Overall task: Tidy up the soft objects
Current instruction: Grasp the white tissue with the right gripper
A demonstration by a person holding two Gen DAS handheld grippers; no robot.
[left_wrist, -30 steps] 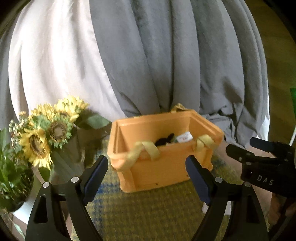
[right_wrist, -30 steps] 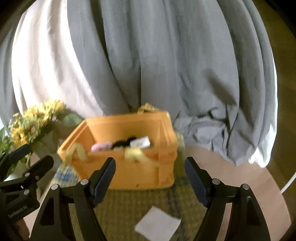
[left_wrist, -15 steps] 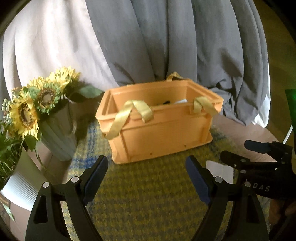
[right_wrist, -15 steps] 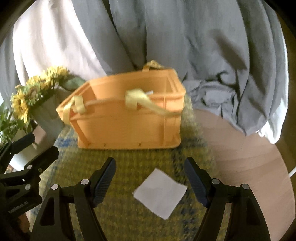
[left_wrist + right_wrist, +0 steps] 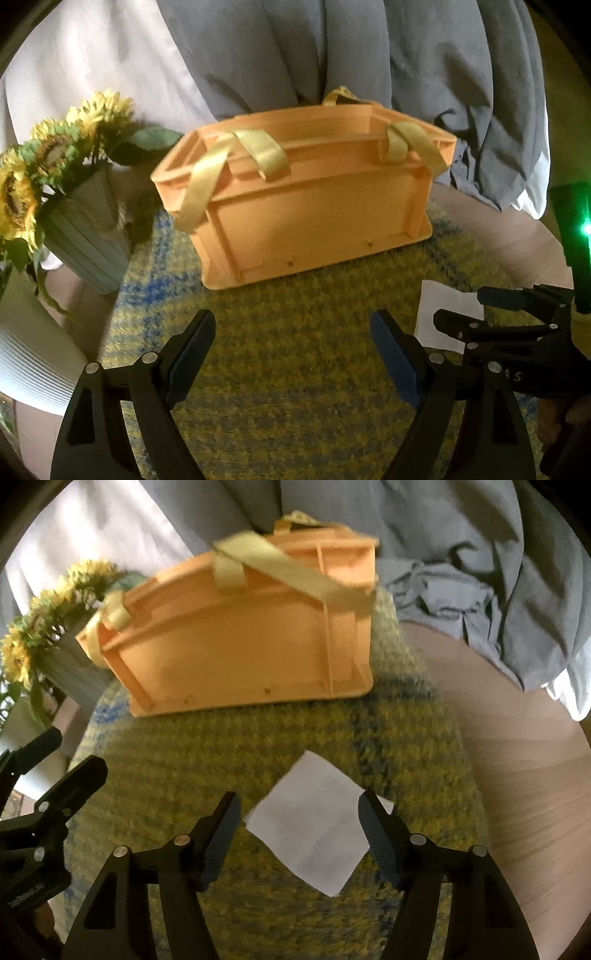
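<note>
A flat white square cloth (image 5: 314, 819) lies on the yellow-green woven mat (image 5: 258, 746). My right gripper (image 5: 299, 808) hovers just over it, its jaws closing, with the cloth between the fingers but untouched by the pads. In the left wrist view the same cloth (image 5: 447, 306) shows at the right, partly hidden by the right gripper (image 5: 480, 310). My left gripper (image 5: 291, 328) stands open over bare mat with nothing between its fingers. An orange crate (image 5: 306, 199) with pale yellow straps stands behind; its inside is hidden from here.
A pale ribbed vase of sunflowers (image 5: 48, 162) stands left of the crate, with a white ribbed pot (image 5: 29, 354) nearer. Grey and white curtains (image 5: 332, 51) hang behind. The round wooden tabletop (image 5: 524, 760) shows bare at the right of the mat.
Both grippers have sunk toward the mat and tipped downward; the crate now looks higher and its contents are out of sight. The white cloth came between the right fingers, which have narrowed.
</note>
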